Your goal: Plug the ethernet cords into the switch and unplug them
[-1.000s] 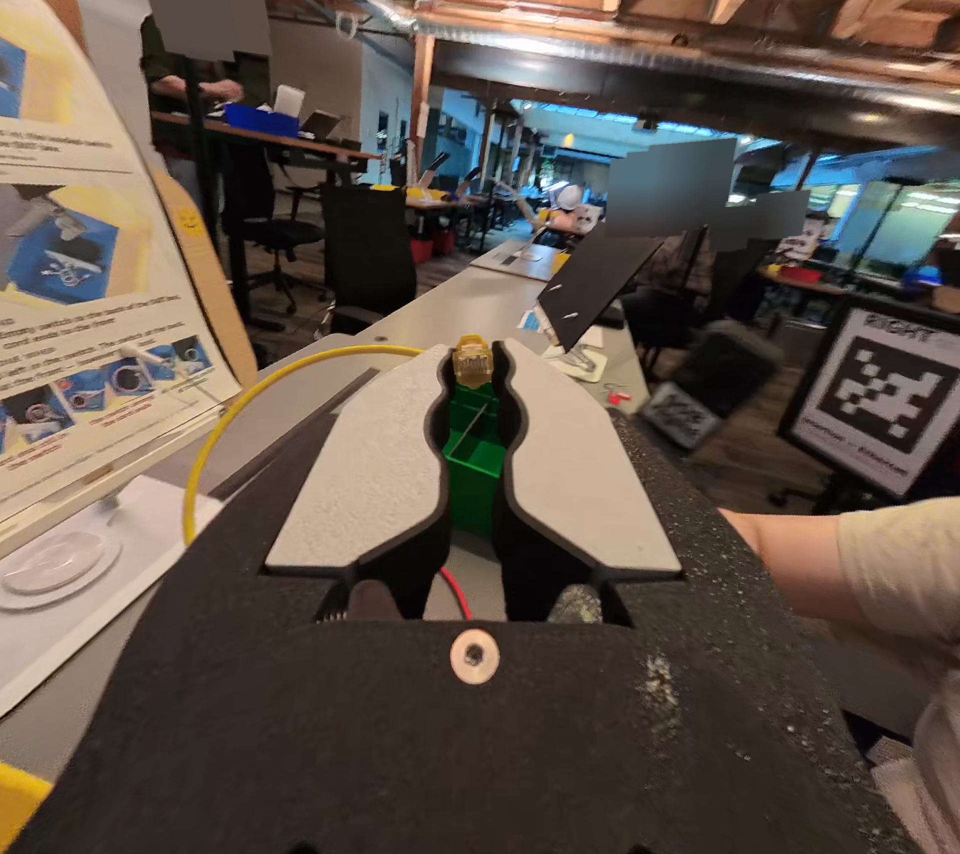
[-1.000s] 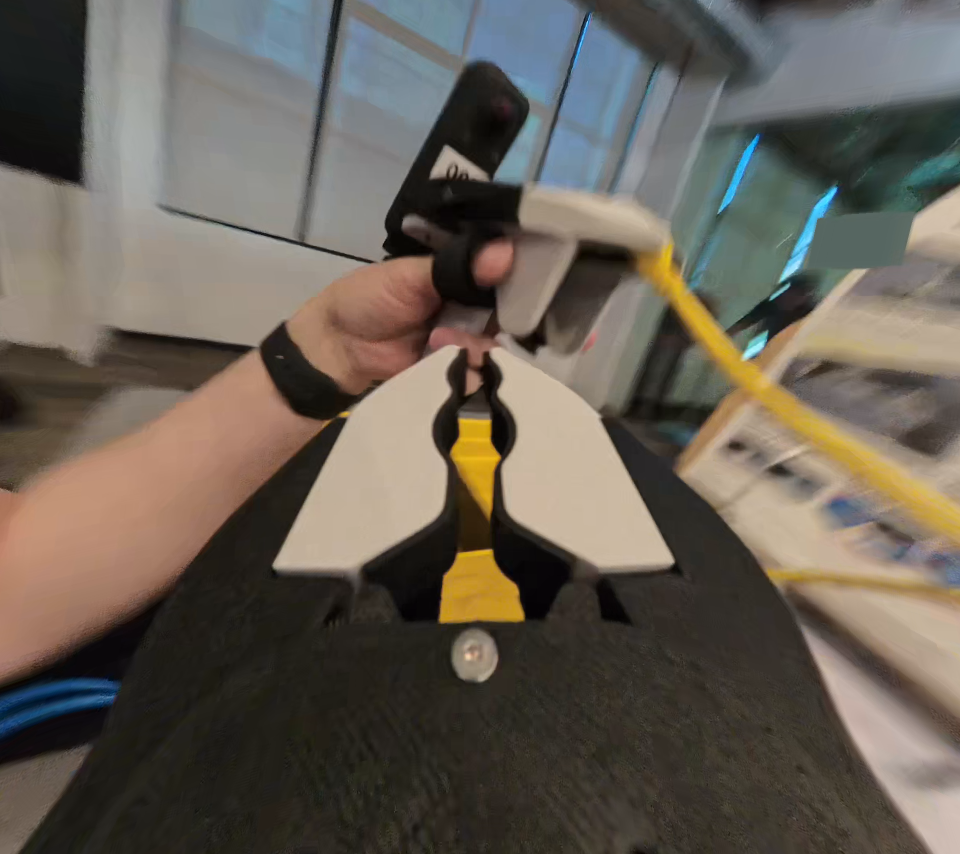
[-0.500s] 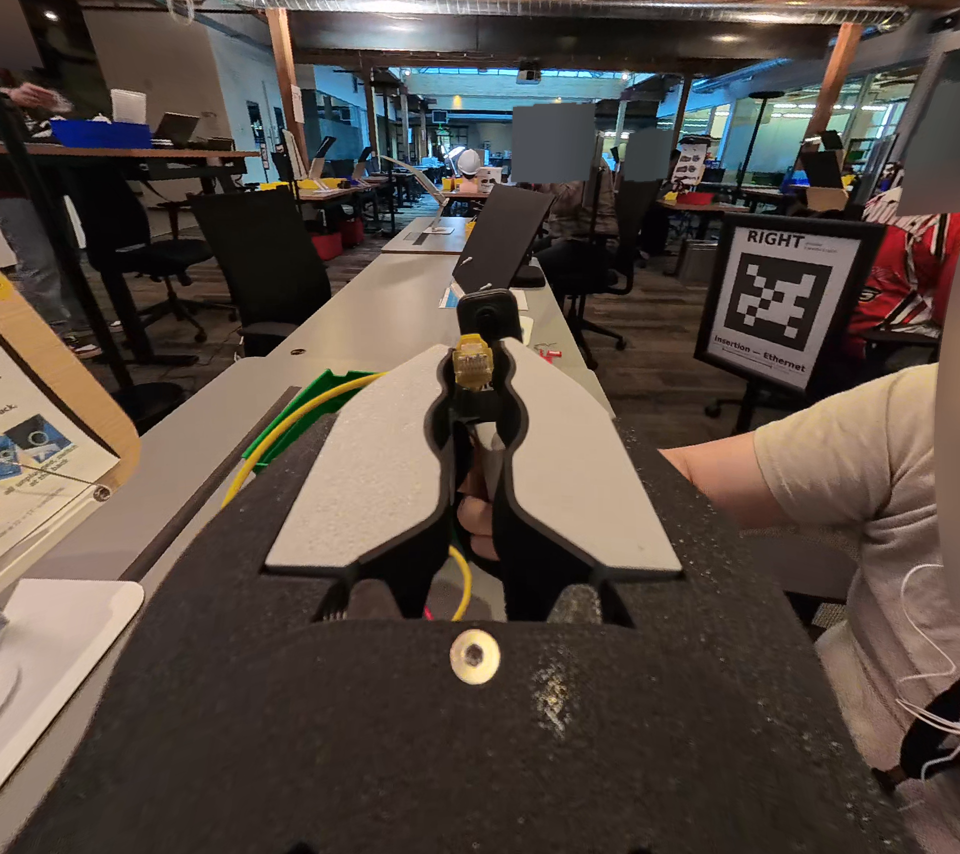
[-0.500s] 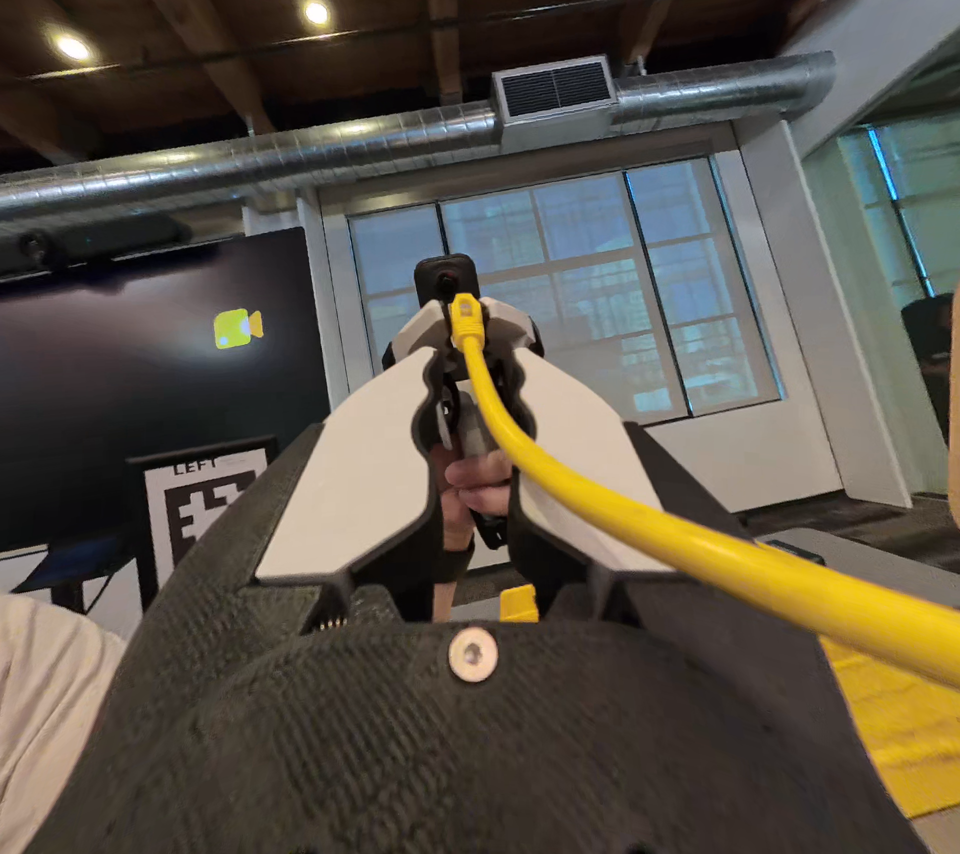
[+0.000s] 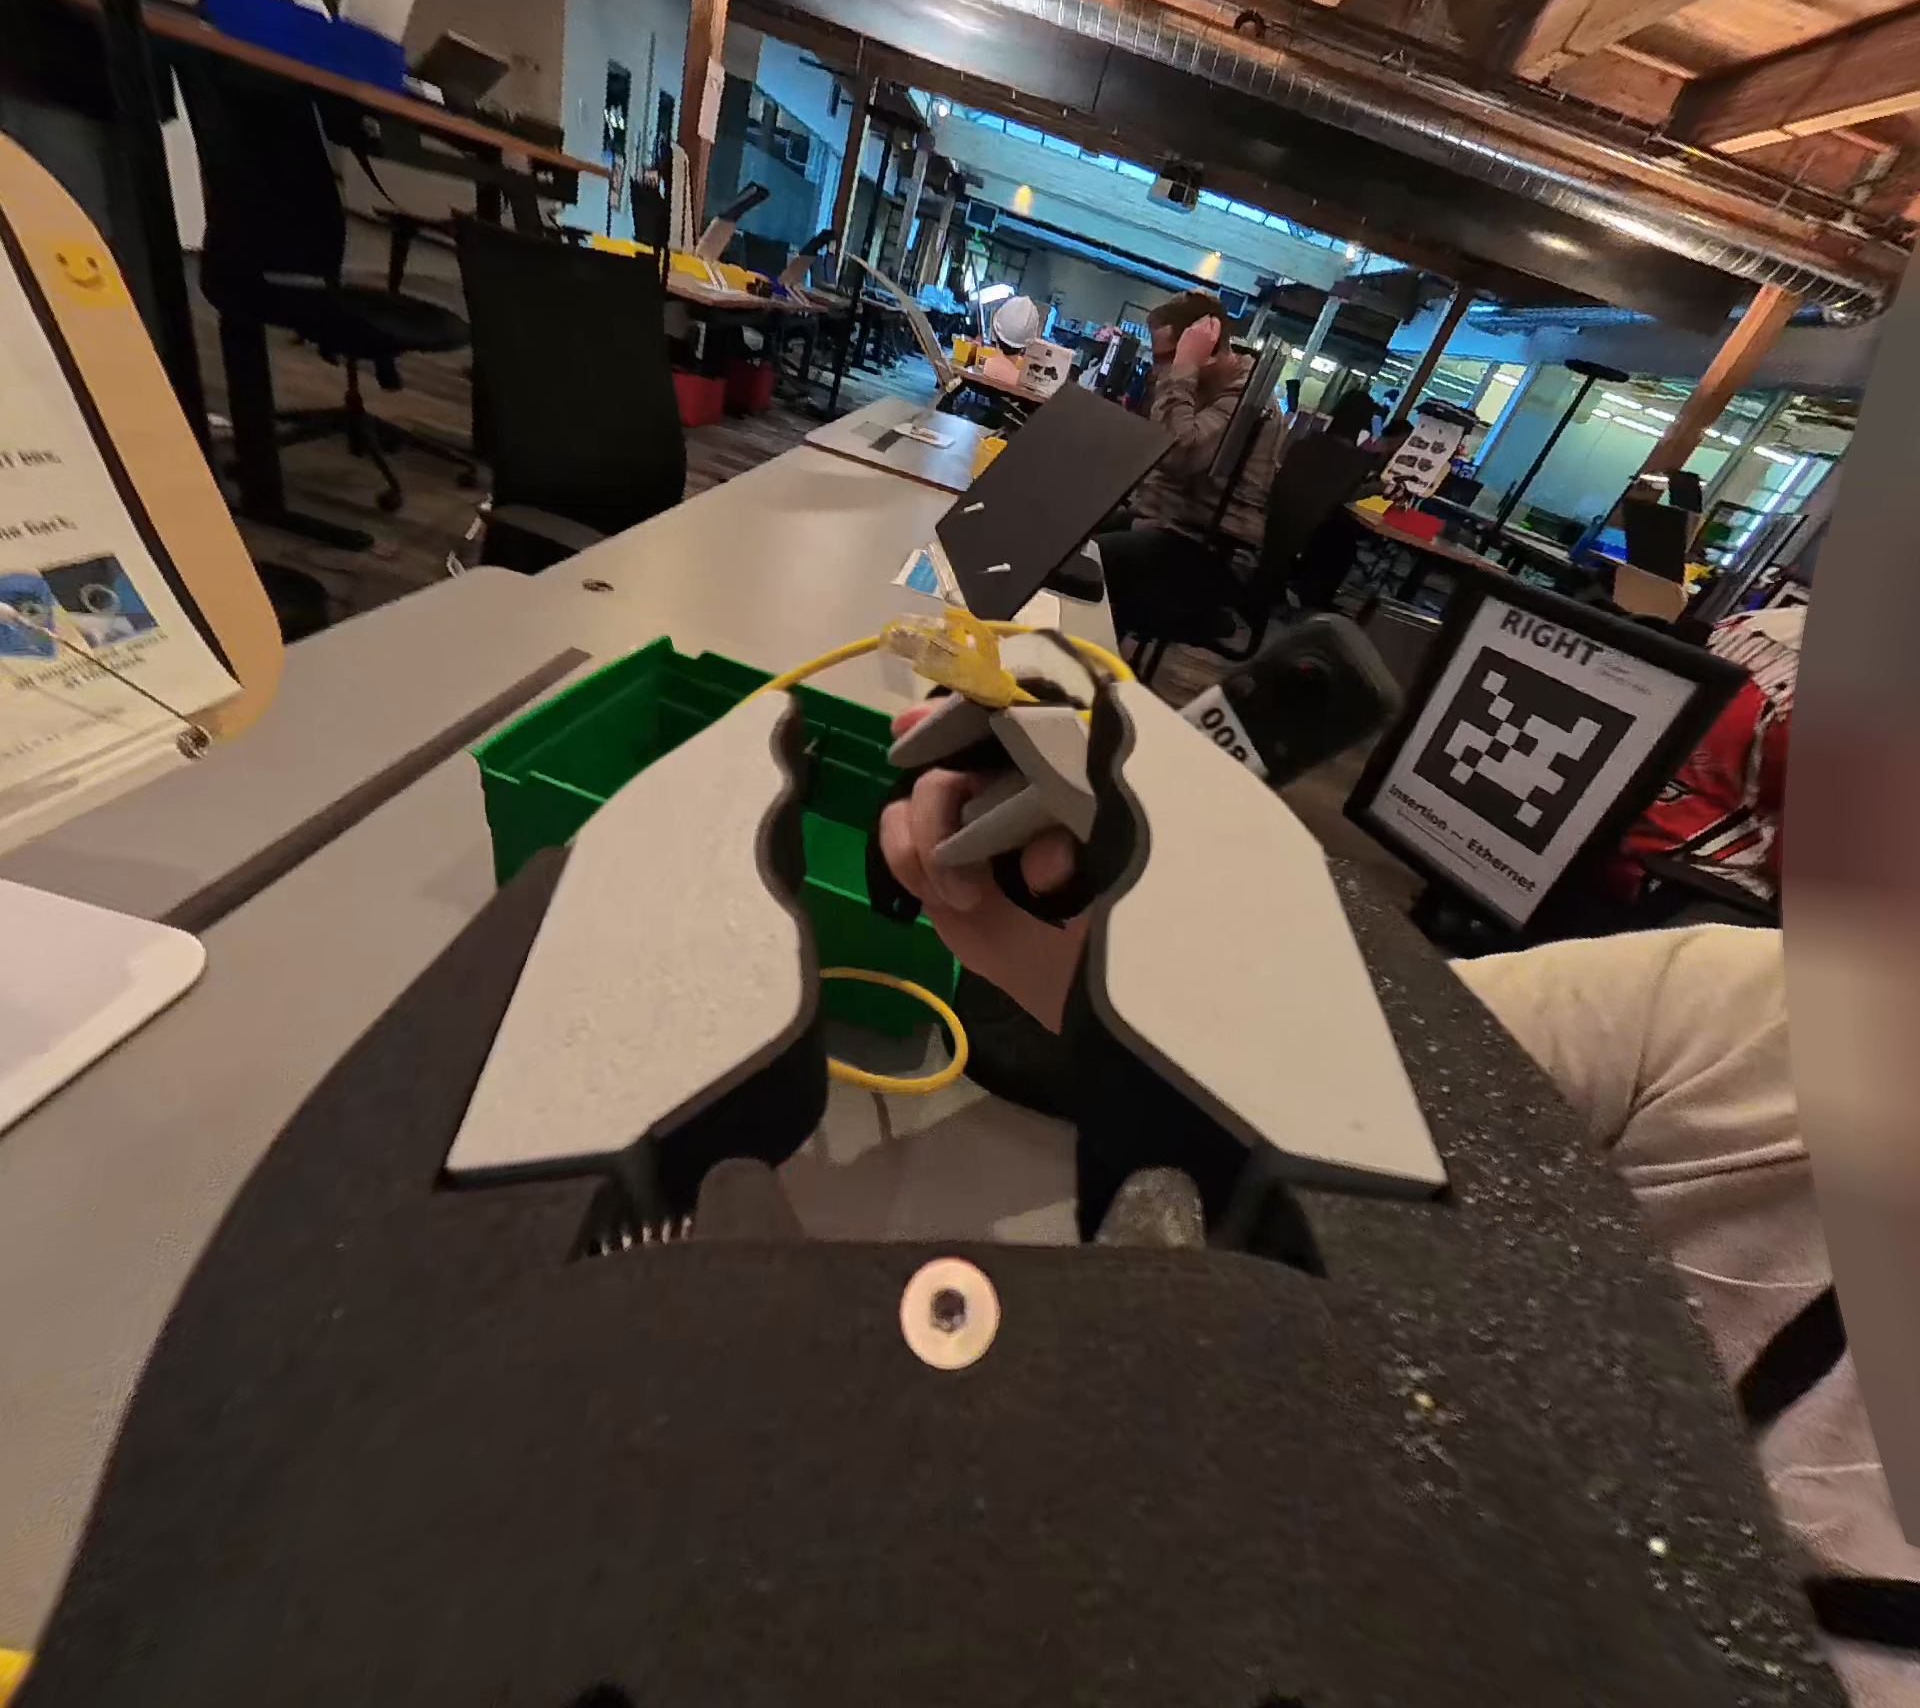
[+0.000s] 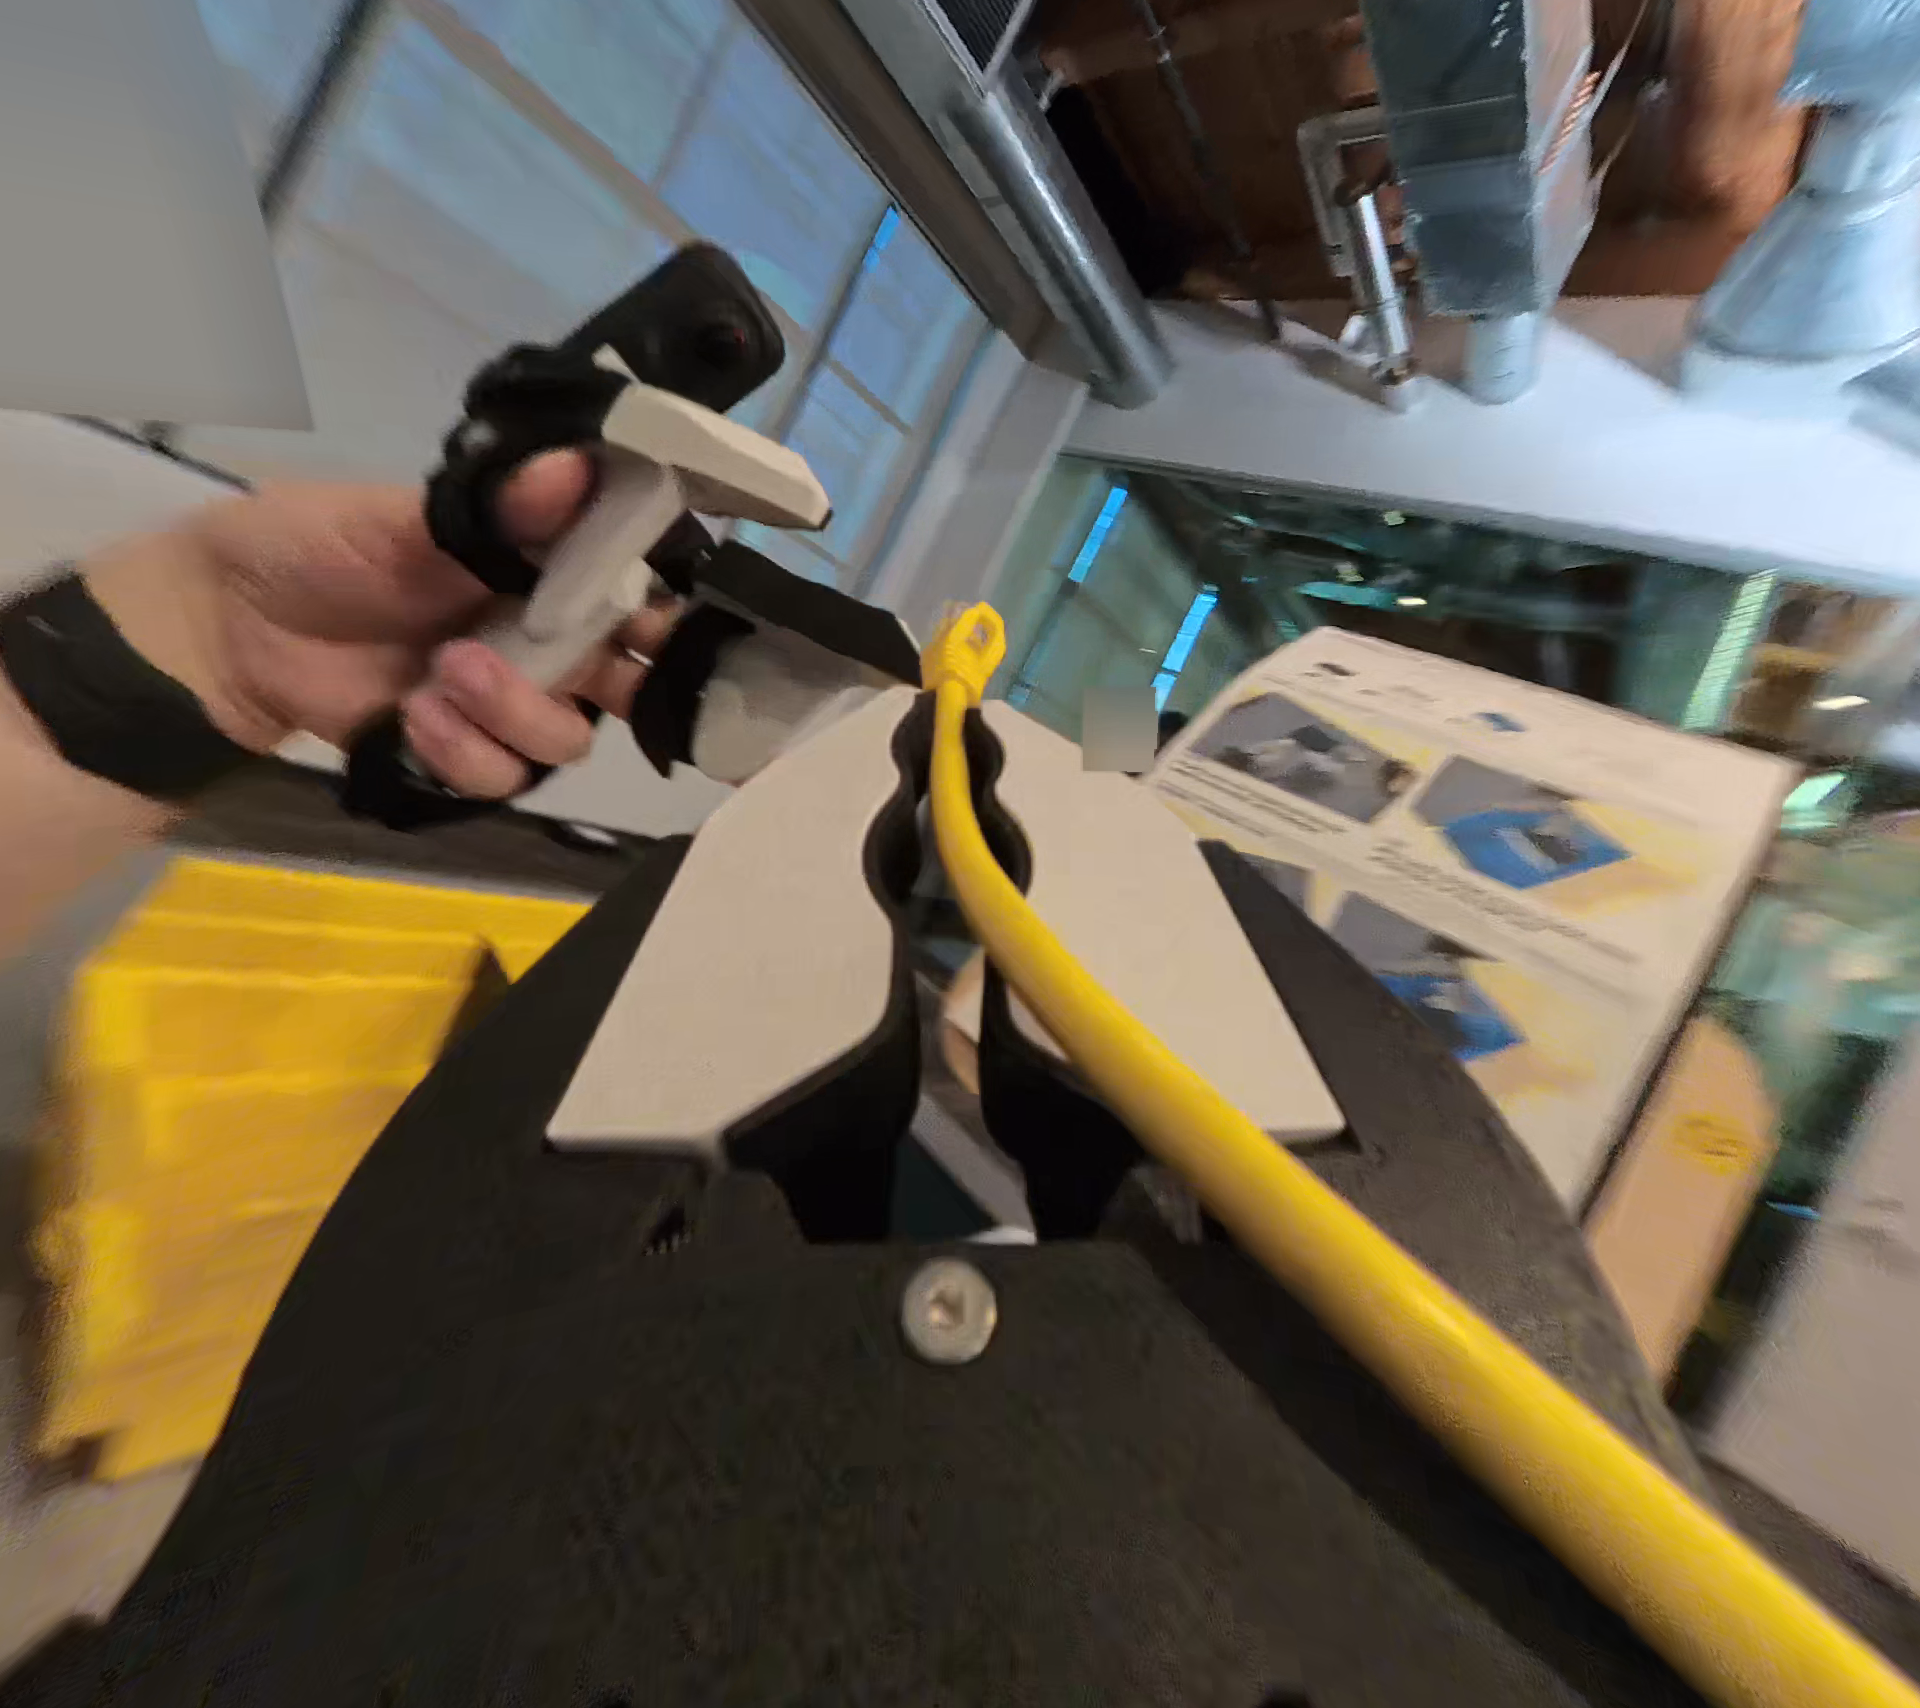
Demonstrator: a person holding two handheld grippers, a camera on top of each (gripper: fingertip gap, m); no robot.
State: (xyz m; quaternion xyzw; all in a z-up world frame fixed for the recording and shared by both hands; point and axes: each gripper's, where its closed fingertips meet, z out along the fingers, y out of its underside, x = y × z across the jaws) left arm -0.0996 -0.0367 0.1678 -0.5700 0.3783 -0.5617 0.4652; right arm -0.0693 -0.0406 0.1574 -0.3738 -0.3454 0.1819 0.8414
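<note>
A yellow ethernet cord [image 6: 1195, 1097] ends in a clear plug [image 6: 966, 635]. My right gripper [image 6: 951, 708] is shut on the cord just below the plug, which sticks out past the fingertips. The cord trails back over the right finger. In the left wrist view my left gripper [image 5: 945, 713] is open wide and holds nothing. The right gripper [image 5: 997, 708] and the plug [image 5: 940, 645] show beyond and between its fingers. The cord loops down onto the table [image 5: 904, 1035]. In the right wrist view the left gripper [image 6: 862, 593] is open, just left of the plug.
A green bin [image 5: 623, 754] stands on the grey table [image 5: 727, 536] ahead of the left gripper. A yellow bin [image 6: 260, 1087] lies low left in the right wrist view. An instruction board [image 5: 94, 515] stands at the left, a framed marker sign [image 5: 1527, 744] at the right. Some 4 cm of space lies between my two pairs of fingers.
My left gripper held the plug, then opened and let it go. My right gripper opened around the cord and shut on it below the plug. Both grippers tilted.
</note>
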